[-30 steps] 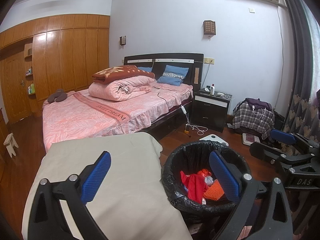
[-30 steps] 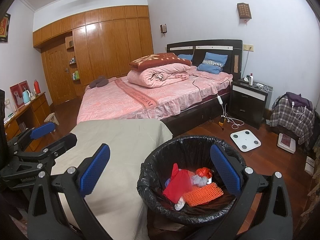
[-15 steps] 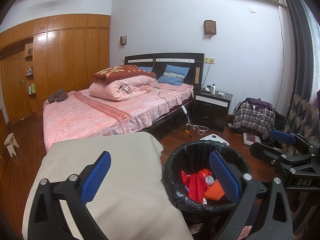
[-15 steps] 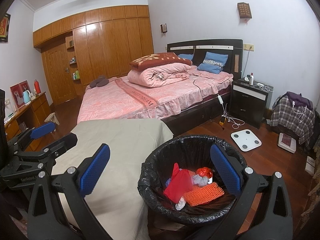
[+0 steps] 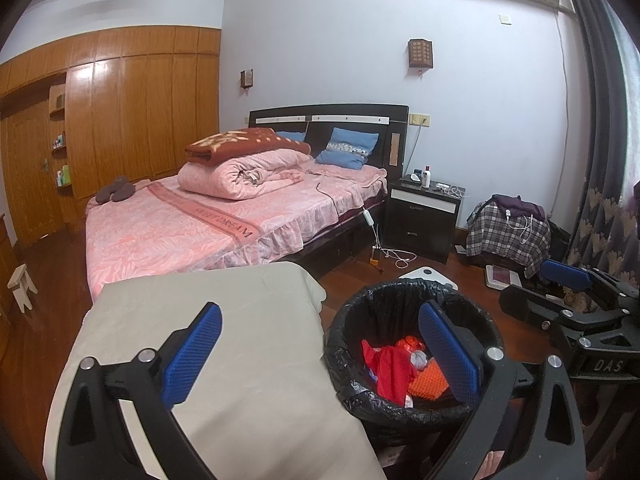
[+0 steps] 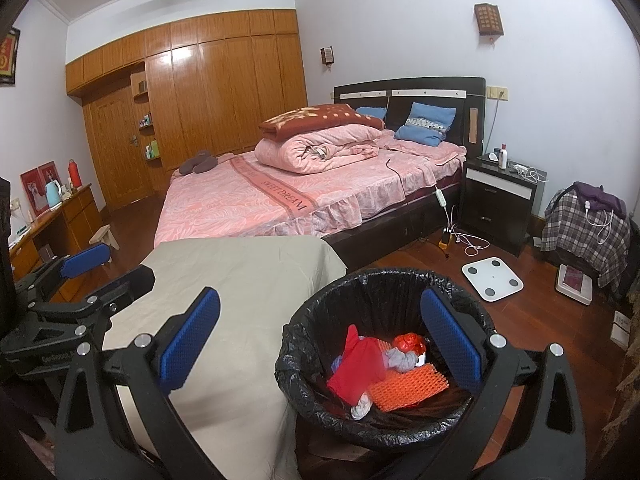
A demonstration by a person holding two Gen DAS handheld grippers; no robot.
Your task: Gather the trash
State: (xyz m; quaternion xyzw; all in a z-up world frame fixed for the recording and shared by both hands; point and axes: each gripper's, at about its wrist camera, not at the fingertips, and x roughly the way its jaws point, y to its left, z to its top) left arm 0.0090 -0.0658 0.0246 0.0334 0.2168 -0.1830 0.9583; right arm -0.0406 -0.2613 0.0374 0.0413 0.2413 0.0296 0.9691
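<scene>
So we've got the left gripper [image 5: 318, 354] at the bottom of its own view, blue pads spread wide with nothing between them. Same deal with the right gripper [image 6: 320, 342]: fingers wide apart, empty. In the left wrist view the right gripper also pokes in at the right edge, and the left one shows at the left edge of the right wrist view.

Just past the pads, lower centre-right in both views, sits the trash bin [image 6: 372, 280] lined with a black bag. The trash is inside it: a red cloth-like piece [image 6: 356, 372], an orange foam net [image 6: 412, 390], a shiny red wrapper [image 6: 408, 342] and a greyish crumpled wad [image 6: 400, 360]. From the left view we see the same pile [image 5: 394, 372], partly hidden by the right pad.

Right beside the bin, lower left of frame, there's a table under a beige cloth [image 6: 240, 272], bare on the part we can see.

Further out: the pink bed [image 6: 280, 196] mid-frame with folded quilts, a dark nightstand [image 6: 496, 200] to its right, a white bathroom scale [image 6: 492, 278] on the wood floor, and a wardrobe wall [image 6: 224, 92] in the upper left.
</scene>
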